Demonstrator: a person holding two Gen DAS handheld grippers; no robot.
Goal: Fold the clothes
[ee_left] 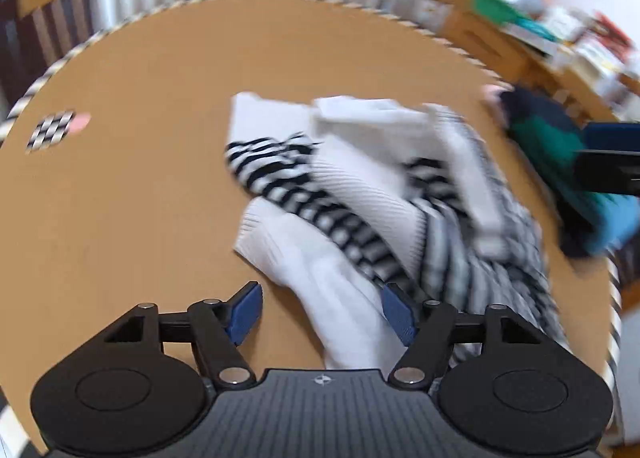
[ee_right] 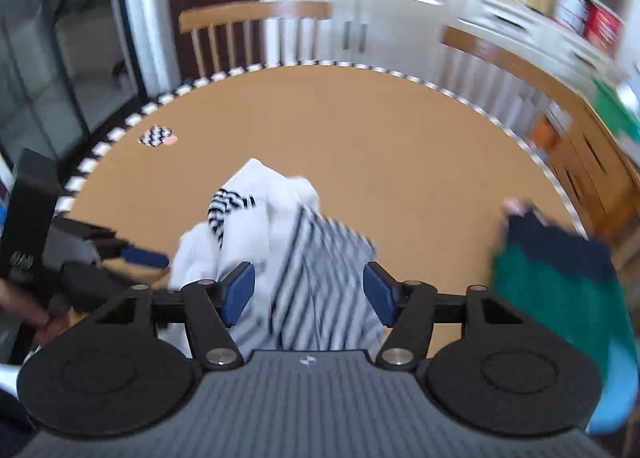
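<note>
So the pile of clothes (ee_left: 360, 194) sits crumpled mid-table (ee_left: 140, 178), and both grippers hover right over its near edge. The left gripper (ee_left: 322, 312) has its fingers spread wide with a white sleeve-ish bit running up between them, not pinched. The right gripper (ee_right: 309, 290) is also wide, empty, straddling the striped fabric (ee_right: 320, 274). The heap's long axis runs away from both, slanting left-to-right in the left view. The green and navy garment (ee_right: 560, 282) lies apart to the right, nearer the right hand.

White and striped clothes (ee_left: 360, 198) lie crumpled beside a green-navy garment (ee_left: 560, 146).
</note>
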